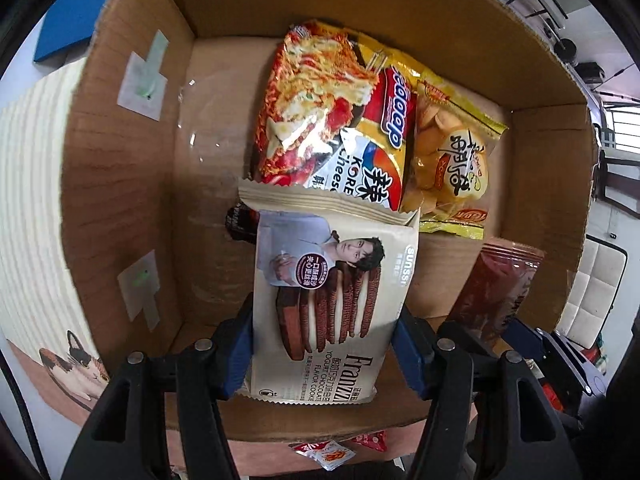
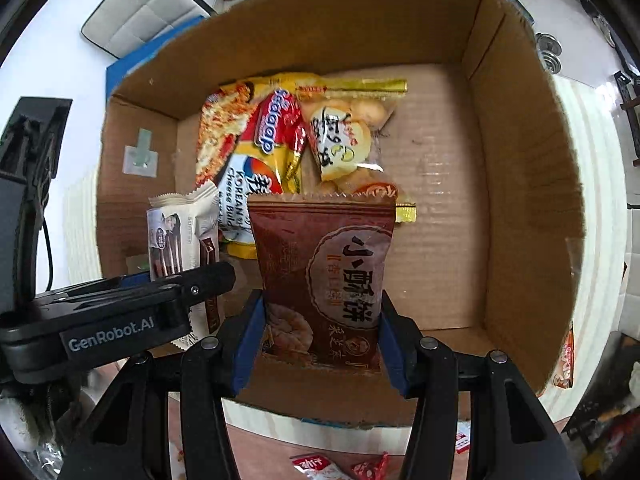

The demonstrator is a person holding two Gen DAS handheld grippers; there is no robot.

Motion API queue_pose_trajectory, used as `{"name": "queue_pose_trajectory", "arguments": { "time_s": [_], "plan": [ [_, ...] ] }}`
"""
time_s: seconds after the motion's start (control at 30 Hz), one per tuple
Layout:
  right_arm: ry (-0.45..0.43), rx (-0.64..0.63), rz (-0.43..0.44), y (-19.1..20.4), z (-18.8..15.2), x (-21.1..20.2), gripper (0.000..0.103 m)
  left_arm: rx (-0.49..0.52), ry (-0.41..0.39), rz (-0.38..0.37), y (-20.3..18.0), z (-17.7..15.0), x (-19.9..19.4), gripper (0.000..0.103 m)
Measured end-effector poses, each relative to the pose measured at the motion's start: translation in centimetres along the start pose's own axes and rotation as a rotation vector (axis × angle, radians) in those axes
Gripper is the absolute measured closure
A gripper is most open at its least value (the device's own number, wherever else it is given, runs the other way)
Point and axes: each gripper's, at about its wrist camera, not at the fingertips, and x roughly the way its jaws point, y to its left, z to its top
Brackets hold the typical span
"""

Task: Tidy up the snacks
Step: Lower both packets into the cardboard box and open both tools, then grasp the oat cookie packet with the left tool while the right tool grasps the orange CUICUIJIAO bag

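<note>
My left gripper (image 1: 326,344) is shut on a cream pack of yogurt chocolate cookies (image 1: 324,300), held over the near part of an open cardboard box (image 1: 120,184). My right gripper (image 2: 320,340) is shut on a brown pastry packet (image 2: 324,276), also held over the box (image 2: 520,200). Inside the box lie a red and yellow noodle pack (image 1: 324,120) and a yellow biscuit bag (image 1: 452,156) side by side. In the right wrist view the left gripper (image 2: 160,304) with its cookie pack (image 2: 180,240) shows at the left. The brown packet (image 1: 496,292) shows at the right of the left wrist view.
Small loose sachets (image 2: 340,468) lie on the table in front of the box. The box floor (image 2: 440,220) to the right of the packs is bare cardboard. A cat-print mat (image 1: 76,360) lies under the box at the left. A blue sheet (image 1: 80,12) sits behind it.
</note>
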Motion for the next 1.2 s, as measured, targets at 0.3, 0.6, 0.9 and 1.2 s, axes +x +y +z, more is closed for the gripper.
{"name": "queue_pose_trajectory", "arguments": {
  "time_s": [0.3, 0.6, 0.9, 1.2],
  "plan": [
    [0.076, -0.058, -0.036, 0.6, -0.2, 1.7, 0.011, -0.033, -0.008, -0.041, 1.3, -0.1, 0.0, 0.017],
    [0.038, -0.097, -0.056, 2.2, -1.6, -1.4, 0.008, 0.0, -0.125, -0.011, 1.2, -3.0, -4.5, 0.016],
    [-0.191, -0.091, 0.004, 3.0, -4.8, -7.3, 0.007, 0.076, -0.396, 0.033, 0.8, -8.7, -10.5, 0.016],
    [-0.2, -0.079, 0.113, 3.6, -10.4, -9.1, 0.007, 0.067, -0.565, 0.145, 3.1, -15.8, -12.4, 0.016]
  ]
}}
